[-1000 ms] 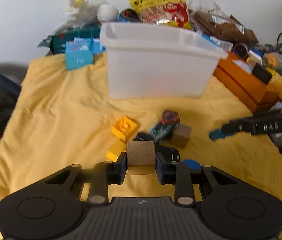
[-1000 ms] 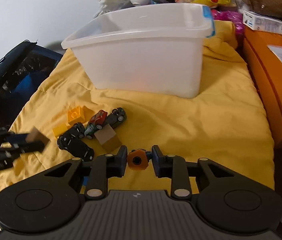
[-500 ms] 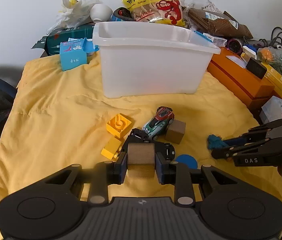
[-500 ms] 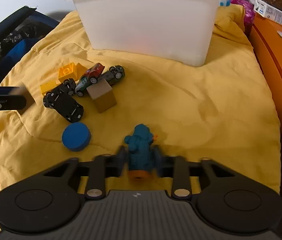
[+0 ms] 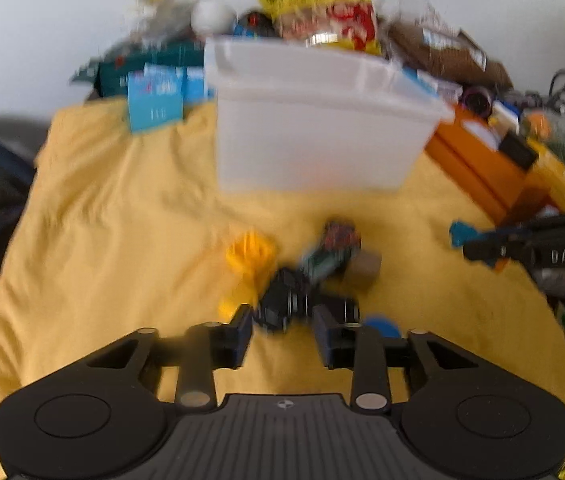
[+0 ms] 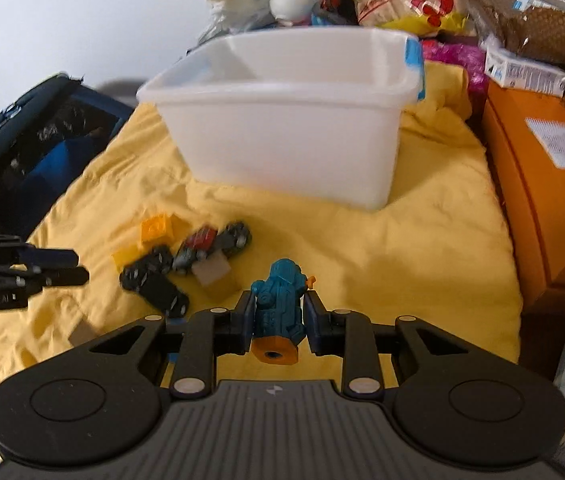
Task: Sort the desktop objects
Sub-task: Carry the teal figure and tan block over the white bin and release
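Yellow cloth (image 6: 422, 240) covers the table, clutter piled along its far edge behind a white plastic bin (image 6: 282, 120). Right gripper (image 6: 278, 312) is clamped on a blue toy robot with orange base (image 6: 280, 308). Left gripper (image 5: 282, 332) is spread wide, nothing in it, above black toy cars (image 5: 290, 300) mid-table.

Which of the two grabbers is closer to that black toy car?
Left. The left gripper hangs open right over the black toy car; the right gripper, holding the blue toy figure, sits off to its side.
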The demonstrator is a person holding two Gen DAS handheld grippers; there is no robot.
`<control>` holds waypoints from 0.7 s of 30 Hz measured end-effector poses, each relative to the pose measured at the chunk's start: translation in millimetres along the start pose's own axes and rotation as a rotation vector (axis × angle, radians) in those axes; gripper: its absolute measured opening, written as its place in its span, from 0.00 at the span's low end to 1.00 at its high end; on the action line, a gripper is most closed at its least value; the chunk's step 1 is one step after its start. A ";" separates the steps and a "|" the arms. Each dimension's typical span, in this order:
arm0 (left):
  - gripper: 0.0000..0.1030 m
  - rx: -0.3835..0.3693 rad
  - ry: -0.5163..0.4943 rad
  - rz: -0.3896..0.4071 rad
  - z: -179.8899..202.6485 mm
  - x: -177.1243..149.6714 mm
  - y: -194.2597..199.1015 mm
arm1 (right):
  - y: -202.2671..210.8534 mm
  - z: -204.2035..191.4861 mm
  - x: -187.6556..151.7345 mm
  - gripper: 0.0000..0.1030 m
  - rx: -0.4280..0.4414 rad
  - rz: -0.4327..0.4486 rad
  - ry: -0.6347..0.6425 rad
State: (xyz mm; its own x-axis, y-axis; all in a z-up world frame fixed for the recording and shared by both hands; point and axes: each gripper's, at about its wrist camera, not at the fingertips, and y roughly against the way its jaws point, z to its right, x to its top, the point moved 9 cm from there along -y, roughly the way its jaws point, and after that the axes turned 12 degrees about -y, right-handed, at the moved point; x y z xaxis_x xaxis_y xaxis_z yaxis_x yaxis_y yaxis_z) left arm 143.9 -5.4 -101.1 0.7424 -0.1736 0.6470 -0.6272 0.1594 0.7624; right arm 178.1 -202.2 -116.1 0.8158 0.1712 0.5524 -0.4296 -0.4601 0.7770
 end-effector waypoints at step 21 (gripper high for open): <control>0.31 0.065 -0.027 0.104 -5.3 60.1 26.0 | 33.2 -11.5 64.3 0.28 0.024 0.128 -0.054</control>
State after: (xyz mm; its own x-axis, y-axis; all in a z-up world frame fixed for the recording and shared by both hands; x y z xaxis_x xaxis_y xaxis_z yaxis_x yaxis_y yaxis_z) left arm 173.5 -6.6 -42.5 0.6666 -0.1859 0.7218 -0.7150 0.1144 0.6897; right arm 211.8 -196.4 -51.4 0.7749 0.0634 0.6289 -0.5222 -0.4963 0.6935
